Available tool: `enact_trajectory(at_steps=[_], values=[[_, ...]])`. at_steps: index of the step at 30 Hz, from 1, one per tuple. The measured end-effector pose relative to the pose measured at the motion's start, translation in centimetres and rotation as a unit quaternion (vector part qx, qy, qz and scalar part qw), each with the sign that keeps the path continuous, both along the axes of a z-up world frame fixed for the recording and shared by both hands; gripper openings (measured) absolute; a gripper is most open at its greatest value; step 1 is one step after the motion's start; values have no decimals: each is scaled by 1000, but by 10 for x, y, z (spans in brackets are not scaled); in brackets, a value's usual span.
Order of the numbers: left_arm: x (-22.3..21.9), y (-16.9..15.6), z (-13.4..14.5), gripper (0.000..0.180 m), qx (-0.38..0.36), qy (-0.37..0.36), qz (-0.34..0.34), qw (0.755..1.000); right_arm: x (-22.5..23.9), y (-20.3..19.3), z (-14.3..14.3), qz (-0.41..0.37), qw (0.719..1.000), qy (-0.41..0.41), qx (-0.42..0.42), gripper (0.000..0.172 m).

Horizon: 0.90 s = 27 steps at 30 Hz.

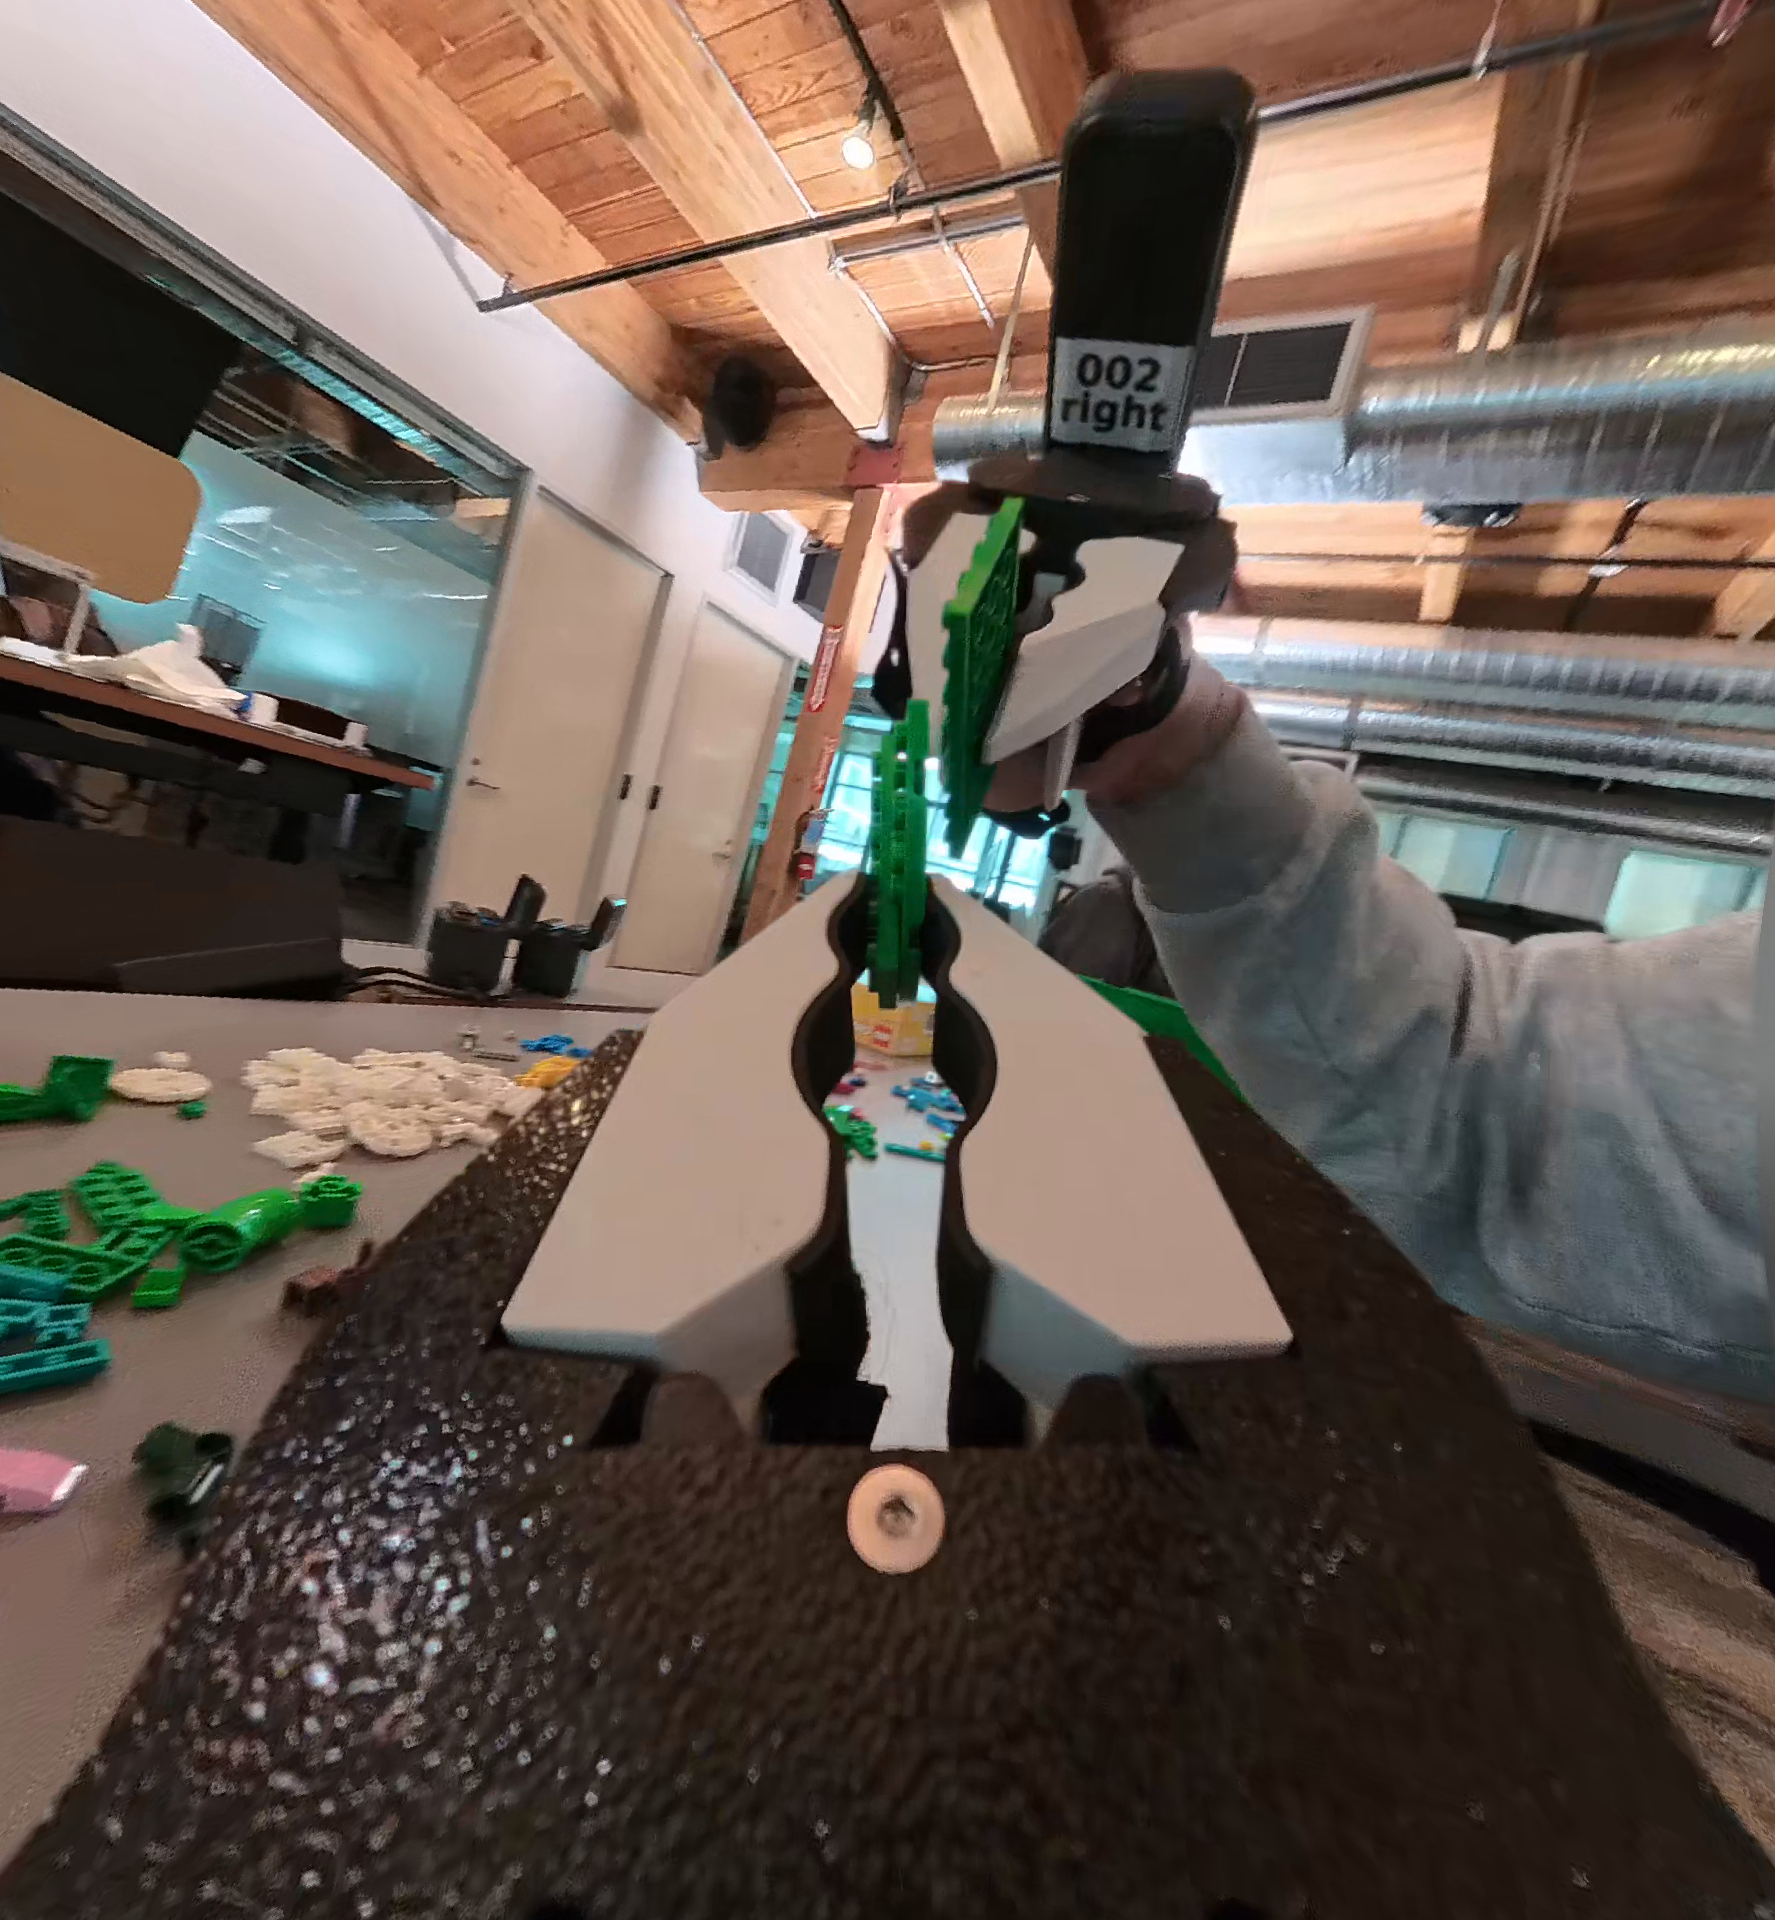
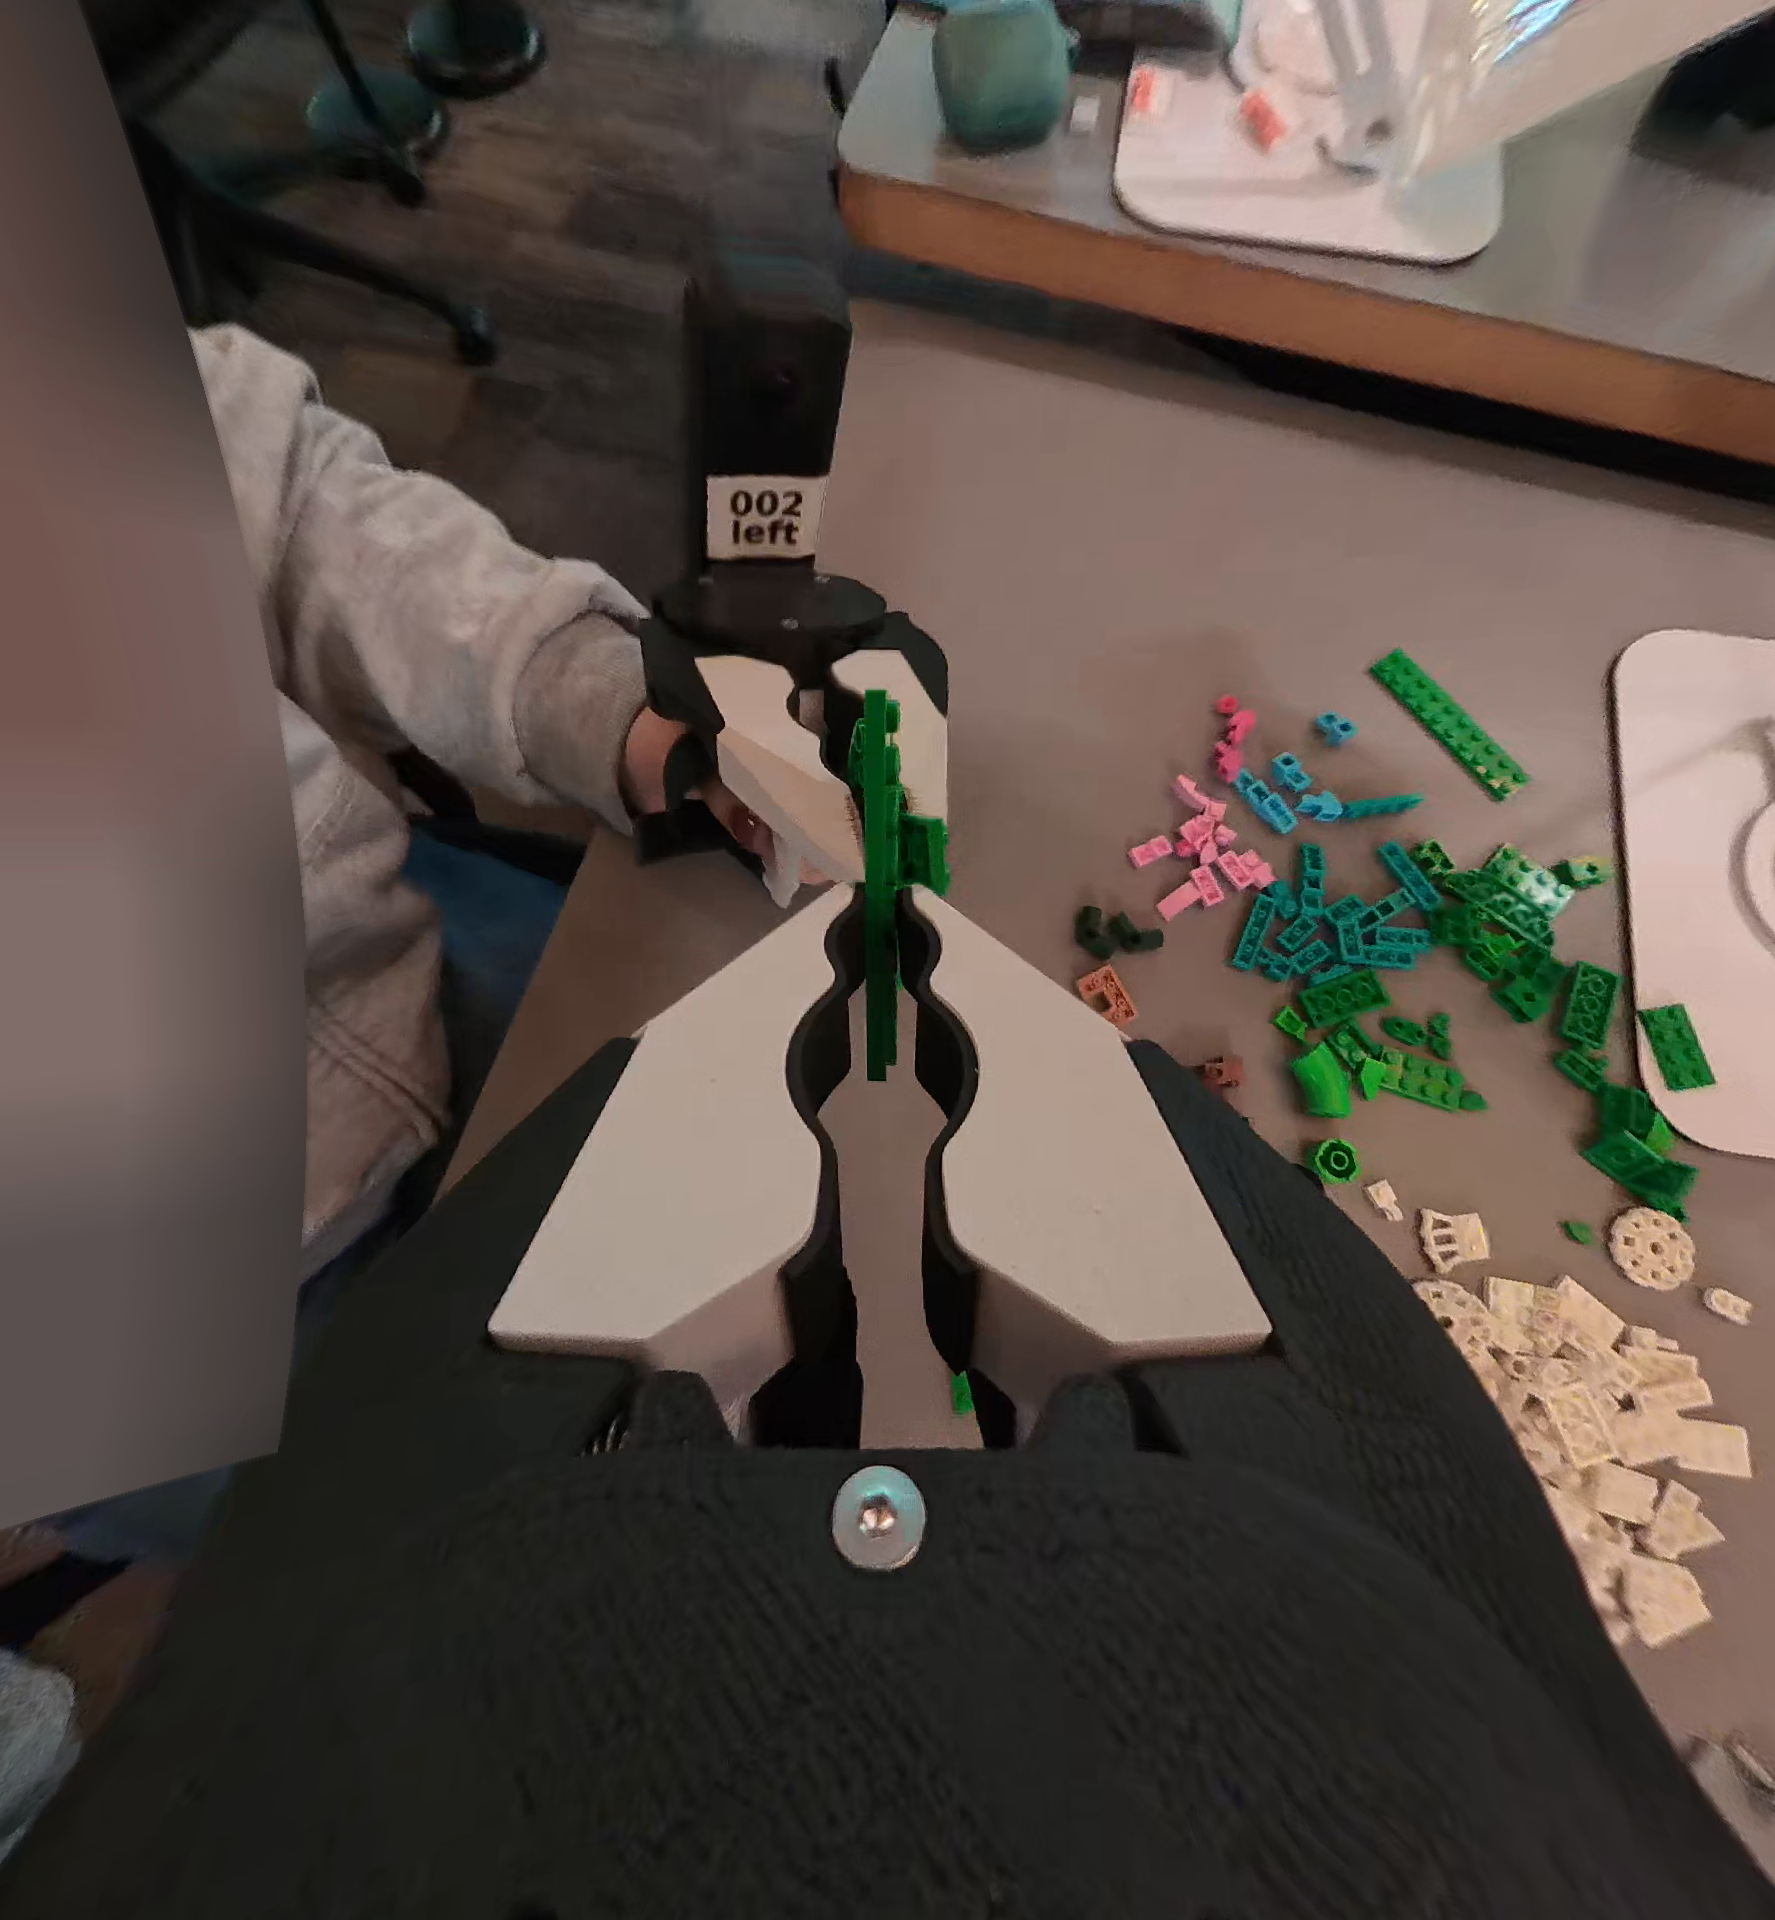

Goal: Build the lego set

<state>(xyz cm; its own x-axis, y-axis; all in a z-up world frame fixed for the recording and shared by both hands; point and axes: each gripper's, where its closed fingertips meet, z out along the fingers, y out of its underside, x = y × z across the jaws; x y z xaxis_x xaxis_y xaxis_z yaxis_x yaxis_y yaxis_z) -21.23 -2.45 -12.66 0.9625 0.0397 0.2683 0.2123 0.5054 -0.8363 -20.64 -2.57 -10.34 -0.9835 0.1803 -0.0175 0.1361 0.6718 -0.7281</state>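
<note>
Left gripper point(image 1: 898, 904): fingertips clamped on a stack of small green bricks point(image 1: 902, 831), studded, held on edge, raised above the table.
Right gripper point(image 2: 878, 909): fingertips clamped on a thin flat green plate point(image 2: 878, 883), edge-on, just beside the stack.
Grey table point(image 2: 1122, 623): smooth; loose piles of white pieces point(image 2: 1589, 1392), teal bricks point(image 2: 1350, 935), pink bricks point(image 2: 1210, 847).

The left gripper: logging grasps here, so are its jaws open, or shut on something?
Shut. The left gripper has its fingertips clamped on a green brick assembly, held edge-on above the table.
</note>
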Motion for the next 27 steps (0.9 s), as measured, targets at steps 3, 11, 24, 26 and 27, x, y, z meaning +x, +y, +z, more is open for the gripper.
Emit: enact_trajectory(at_steps=[3, 11, 24, 26, 27], values=[[3, 0, 2, 5, 17, -12, -18, 1000, -1, -5, -8, 9, 999, -9, 37, 3], [1, -4, 5, 5, 43, -30, -27, 998, -3, -12, -6, -3, 999, -28, 44, 3], [2, -6, 7, 5, 53, -23, -23, 998, 0, -11, -11, -15, 998, 2, 65, 4], [1, -7, 8, 5, 57, -24, -20, 998, -3, -11, -11, -23, 997, 14, 74, 5], [1, -8, 8, 5, 58, -23, -20, 998, -7, -10, -11, -32, 996, 24, 80, 10]])
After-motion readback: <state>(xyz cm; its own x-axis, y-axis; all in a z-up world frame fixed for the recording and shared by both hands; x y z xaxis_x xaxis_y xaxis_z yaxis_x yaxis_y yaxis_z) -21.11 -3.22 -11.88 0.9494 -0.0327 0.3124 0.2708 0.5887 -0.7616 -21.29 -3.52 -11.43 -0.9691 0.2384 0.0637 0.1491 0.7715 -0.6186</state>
